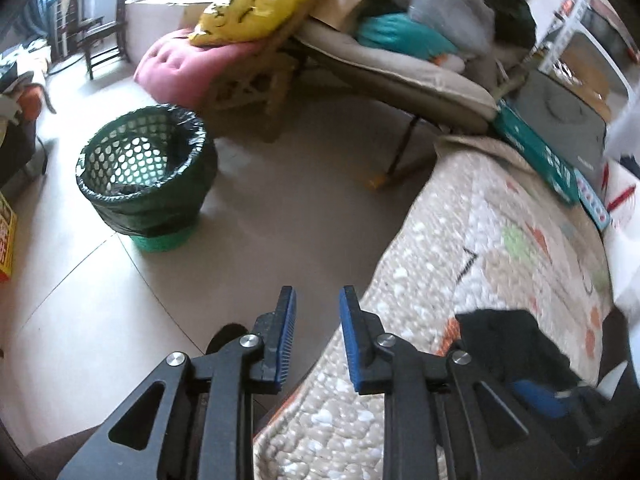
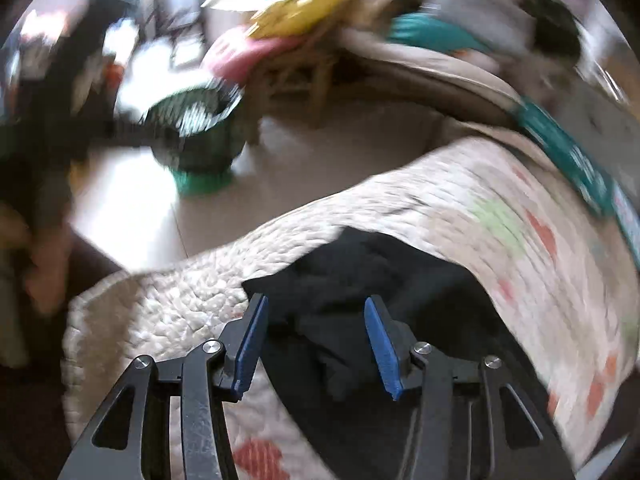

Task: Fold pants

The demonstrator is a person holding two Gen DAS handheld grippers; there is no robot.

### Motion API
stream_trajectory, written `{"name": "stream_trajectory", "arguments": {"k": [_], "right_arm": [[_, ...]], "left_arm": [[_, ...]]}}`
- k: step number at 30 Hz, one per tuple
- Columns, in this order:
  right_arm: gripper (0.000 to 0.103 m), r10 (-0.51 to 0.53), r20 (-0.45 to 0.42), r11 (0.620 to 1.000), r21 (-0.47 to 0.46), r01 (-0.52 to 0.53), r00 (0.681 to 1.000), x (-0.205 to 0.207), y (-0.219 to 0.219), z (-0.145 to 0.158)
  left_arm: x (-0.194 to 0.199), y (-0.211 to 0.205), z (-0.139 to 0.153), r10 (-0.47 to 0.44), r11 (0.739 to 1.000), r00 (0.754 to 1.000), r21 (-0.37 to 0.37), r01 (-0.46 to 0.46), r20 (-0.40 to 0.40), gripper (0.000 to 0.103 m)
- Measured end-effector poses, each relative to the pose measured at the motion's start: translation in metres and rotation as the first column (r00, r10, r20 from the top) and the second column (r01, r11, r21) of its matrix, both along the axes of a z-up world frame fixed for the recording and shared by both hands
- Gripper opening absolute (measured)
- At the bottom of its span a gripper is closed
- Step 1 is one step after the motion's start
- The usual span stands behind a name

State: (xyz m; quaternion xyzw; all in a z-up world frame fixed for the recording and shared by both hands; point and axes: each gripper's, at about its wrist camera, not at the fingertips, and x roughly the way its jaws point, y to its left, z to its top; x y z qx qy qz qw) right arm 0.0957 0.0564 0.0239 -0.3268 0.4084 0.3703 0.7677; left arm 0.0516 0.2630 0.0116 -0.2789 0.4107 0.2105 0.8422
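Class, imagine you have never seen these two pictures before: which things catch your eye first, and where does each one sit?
The black pants stand out first, bunched dark against the pale patterned quilt, right in front of the open right tool. Next comes the green mesh bin on the tiled floor, ahead and left of the open left tool. Behind it, a yellow cushion glows on a pink one on the cluttered chairs.

No lettering can be read in either view: the print on the teal box (image 1: 536,152) at right and the yellow-red box (image 1: 6,236) at left is blurred.
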Motion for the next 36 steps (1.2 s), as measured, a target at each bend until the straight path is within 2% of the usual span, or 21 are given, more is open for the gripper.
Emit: {"name": "stream_trajectory", "arguments": {"k": [2, 3, 4, 6, 11, 14, 15, 16, 17, 18, 19, 21, 23, 27, 29, 32, 34, 36], "right_arm": [[0.049, -0.014, 0.011, 0.995, -0.095, 0.015, 1.0, 0.007, 0.013, -0.025], [0.03, -0.043, -0.035, 0.994, -0.099, 0.039, 0.998, 0.015, 0.013, -0.033], [0.022, -0.1, -0.14, 0.994, -0.062, 0.092, 0.985, 0.029, 0.009, -0.038], [0.014, -0.176, -0.262, 0.983, 0.013, 0.186, 0.949, 0.046, 0.001, -0.035], [0.012, -0.208, -0.457, 0.945, 0.133, 0.298, 0.865, 0.059, -0.006, -0.023], [0.016, -0.184, -0.538, 0.932, 0.171, 0.32, 0.823, 0.059, 0.003, -0.026], [0.023, -0.188, -0.55, 0.926, 0.176, 0.333, 0.814, 0.062, 0.006, -0.026], [0.043, -0.189, -0.576, 0.918, 0.185, 0.352, 0.795, 0.063, 0.007, -0.031], [0.054, -0.179, -0.611, 0.905, 0.204, 0.372, 0.771, 0.063, 0.006, -0.034], [0.063, -0.17, -0.639, 0.891, 0.227, 0.394, 0.751, 0.062, 0.005, -0.034], [0.063, -0.164, -0.661, 0.872, 0.251, 0.421, 0.732, 0.062, 0.0, -0.031], [0.063, -0.156, -0.667, 0.851, 0.284, 0.442, 0.729, 0.062, -0.013, -0.02], [0.063, -0.181, -0.633, 0.828, 0.316, 0.464, 0.753, 0.063, -0.04, -0.001], [0.063, -0.357, -0.514, 0.79, 0.279, 0.546, 0.78, 0.076, -0.116, 0.024], [0.063, -0.427, -0.481, 0.773, 0.245, 0.585, 0.766, 0.081, -0.15, 0.028], [0.063, -0.523, -0.467, 0.719, 0.208, 0.663, 0.713, 0.086, -0.197, 0.031], [0.063, -0.556, -0.452, 0.703, 0.193, 0.685, 0.698, 0.086, -0.218, 0.032], [0.063, -0.604, -0.397, 0.7, 0.151, 0.698, 0.691, 0.086, -0.232, 0.03]], "left_arm": [[0.002, 0.005, -0.002, 0.002, 0.999, 1.0, -0.035, -0.002, 0.009, 0.023], [0.002, 0.006, -0.003, -0.003, 0.999, 1.0, -0.05, 0.004, 0.01, 0.024], [0.002, 0.007, -0.004, -0.009, 0.998, 1.0, -0.065, 0.01, 0.011, 0.024], [0.002, 0.01, -0.003, -0.016, 0.997, 1.0, -0.081, 0.017, 0.015, 0.025], [-0.001, 0.015, 0.002, -0.006, 0.995, 0.999, -0.098, 0.01, 0.044, 0.029], [0.0, 0.014, -0.001, -0.005, 0.995, 0.999, -0.104, 0.009, 0.041, 0.032], [0.0, 0.014, -0.002, -0.005, 0.995, 0.999, -0.103, 0.009, 0.039, 0.032], [0.001, 0.014, -0.002, -0.004, 0.995, 0.999, -0.1, 0.008, 0.035, 0.032], [0.002, 0.013, -0.004, -0.003, 0.995, 0.999, -0.097, 0.006, 0.032, 0.032], [0.002, 0.013, -0.004, -0.004, 0.995, 1.0, -0.096, 0.006, 0.031, 0.032], [0.003, 0.012, -0.005, -0.007, 0.996, 1.0, -0.091, 0.01, 0.029, 0.032], [0.006, 0.006, -0.007, -0.026, 0.997, 0.999, -0.077, 0.028, 0.019, 0.034], [0.011, -0.003, -0.01, -0.068, 0.995, 0.998, -0.077, 0.069, 0.005, 0.035], [0.021, -0.025, -0.018, -0.151, 0.984, 0.988, -0.098, 0.149, -0.016, 0.036], [0.024, -0.038, -0.023, -0.197, 0.974, 0.98, -0.12, 0.193, -0.019, 0.037], [0.029, -0.059, -0.033, -0.249, 0.959, 0.968, -0.151, 0.241, -0.034, 0.04], [0.032, -0.073, -0.038, -0.28, 0.953, 0.958, -0.133, 0.271, -0.057, 0.04], [0.034, -0.09, -0.04, -0.311, 0.95, 0.946, -0.071, 0.305, -0.087, 0.04]]}}
